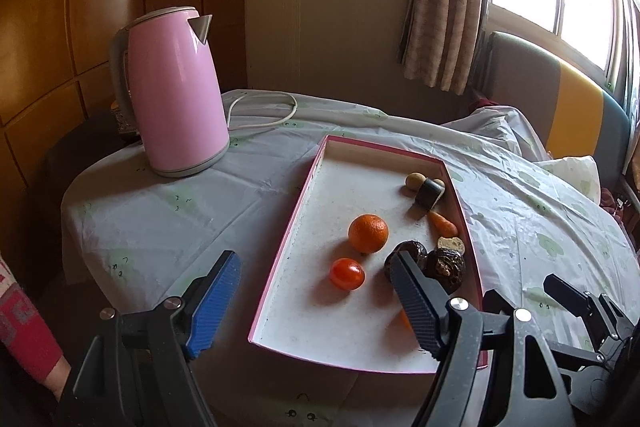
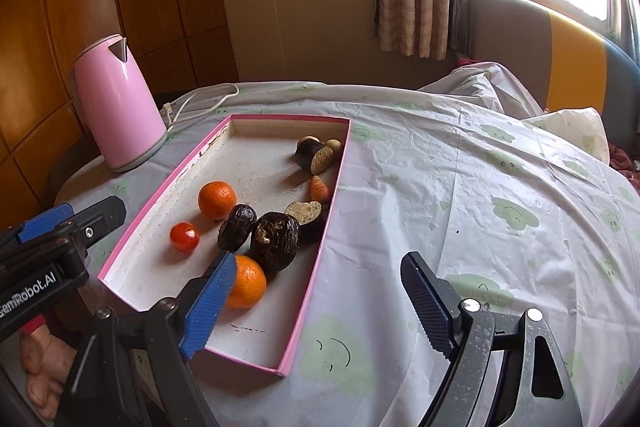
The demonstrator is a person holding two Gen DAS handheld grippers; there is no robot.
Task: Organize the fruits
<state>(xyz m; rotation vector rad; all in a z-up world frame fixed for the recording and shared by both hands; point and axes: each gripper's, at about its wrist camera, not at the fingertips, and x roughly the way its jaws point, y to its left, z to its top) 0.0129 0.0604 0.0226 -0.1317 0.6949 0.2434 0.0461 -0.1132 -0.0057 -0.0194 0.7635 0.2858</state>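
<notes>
With both your left tool (image 1: 316,299) and right tool (image 2: 320,303) gaping empty above the pink tray (image 2: 320,243), every fruit already inside, you're likely picking: next, close on the near orange (image 2: 246,281).

Pink kettle (image 1: 176,95), pink-rimmed white tray (image 1: 280,247), orange tangerine (image 1: 368,233), green-patterned white tablecloth (image 2: 480,211).

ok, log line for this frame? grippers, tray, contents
left gripper: open, empty | right gripper: open, empty | pink tray: two oranges, tomato, dark fruits inside | kettle: beside tray
</notes>
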